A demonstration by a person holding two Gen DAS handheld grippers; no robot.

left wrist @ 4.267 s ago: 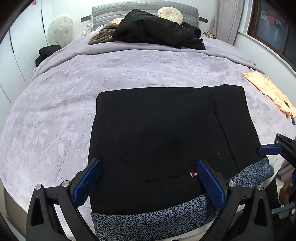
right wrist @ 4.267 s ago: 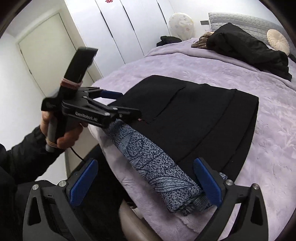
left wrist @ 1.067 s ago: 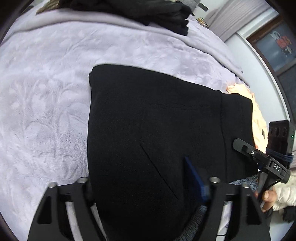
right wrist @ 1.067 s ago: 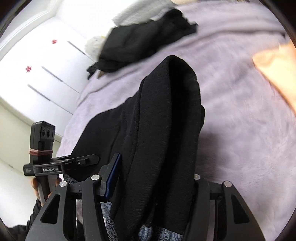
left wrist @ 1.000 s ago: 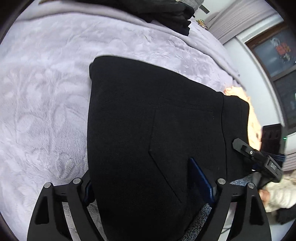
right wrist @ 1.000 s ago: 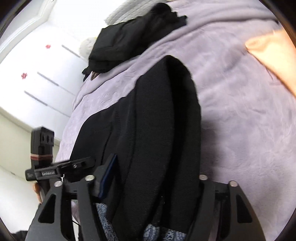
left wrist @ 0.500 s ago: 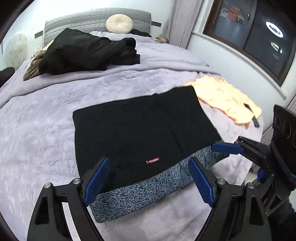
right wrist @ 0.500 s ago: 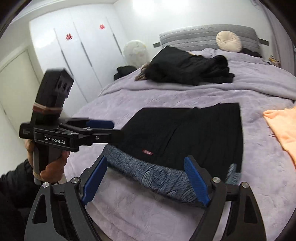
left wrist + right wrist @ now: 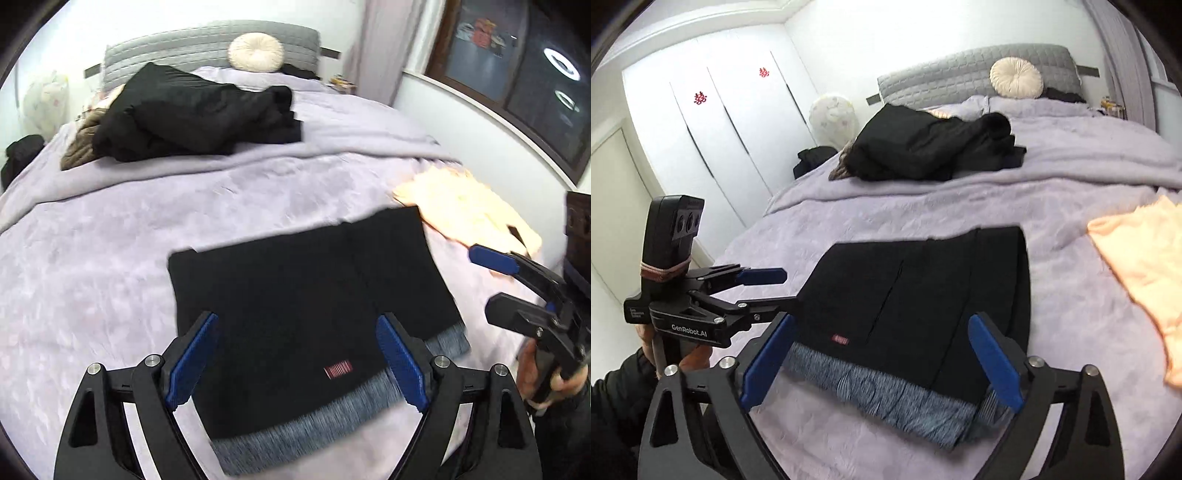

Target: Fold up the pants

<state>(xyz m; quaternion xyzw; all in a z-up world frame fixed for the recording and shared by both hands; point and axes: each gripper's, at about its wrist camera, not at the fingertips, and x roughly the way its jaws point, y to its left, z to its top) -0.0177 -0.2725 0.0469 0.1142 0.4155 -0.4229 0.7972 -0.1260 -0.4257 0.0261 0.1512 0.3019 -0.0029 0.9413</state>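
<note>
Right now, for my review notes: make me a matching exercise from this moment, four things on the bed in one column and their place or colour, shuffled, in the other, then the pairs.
Things:
1. folded pants
2. round cushion
3. peach garment
4. pile of dark clothes

Descriptions:
A. cream, against the grey headboard
B. black with a speckled grey band at the near edge, flat in front of both grippers
C. heaped toward the head of the bed
D. spread beyond the pants' far right corner

Pairs: 1-B, 2-A, 3-D, 4-C
</note>
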